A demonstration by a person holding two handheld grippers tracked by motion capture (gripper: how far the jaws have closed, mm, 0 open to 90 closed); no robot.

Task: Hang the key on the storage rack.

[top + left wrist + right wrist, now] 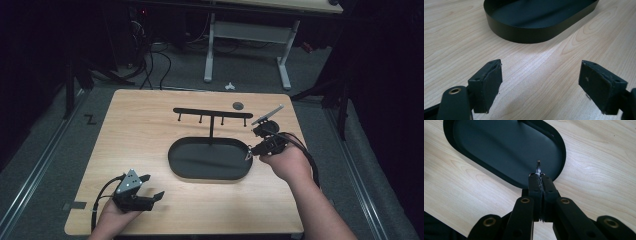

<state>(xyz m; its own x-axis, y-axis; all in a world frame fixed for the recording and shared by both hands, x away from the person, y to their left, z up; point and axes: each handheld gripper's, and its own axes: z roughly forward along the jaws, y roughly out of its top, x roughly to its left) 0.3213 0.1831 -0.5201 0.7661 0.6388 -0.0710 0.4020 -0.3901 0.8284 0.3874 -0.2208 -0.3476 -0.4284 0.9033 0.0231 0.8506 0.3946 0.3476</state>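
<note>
**A:** What is your right tool (539,175) doing?

**B:** Its two black jaws are pressed together on a small silvery metal piece (538,167), thin and shiny, which sticks out just past the tips. I cannot tell exactly what it is; it looks like a ring or a small key. It hangs over the near end of the tray's rim (560,167).

**A:** Describe the tray.

**B:** It is a matt black oval with a low upright wall and a flat, smooth floor, most likely metal. A thin black post rises from its far side and carries a crossbar (212,112) with small pegs hanging under it, beyond and to the left of my right tool.

**A:** And your left tool (541,82)?

**B:** Its jaws stand spread wide, with nothing between them. The pads (492,82) are dull black blocks with worn edges. The tray wall (524,33) curves just ahead of it, and bare pale wood lies beneath.

**A:** What is the surface like?

**B:** It is a light wood-grain top (140,135) with rounded corners, smooth, with long wavy grain lines.

**A:** Is anything else near?

**B:** A small dark round disc (238,105) lies past the crossbar, well beyond my right tool. Nothing blocks either tool.

**A:** Any writing?

**B:** I can read none.
</note>
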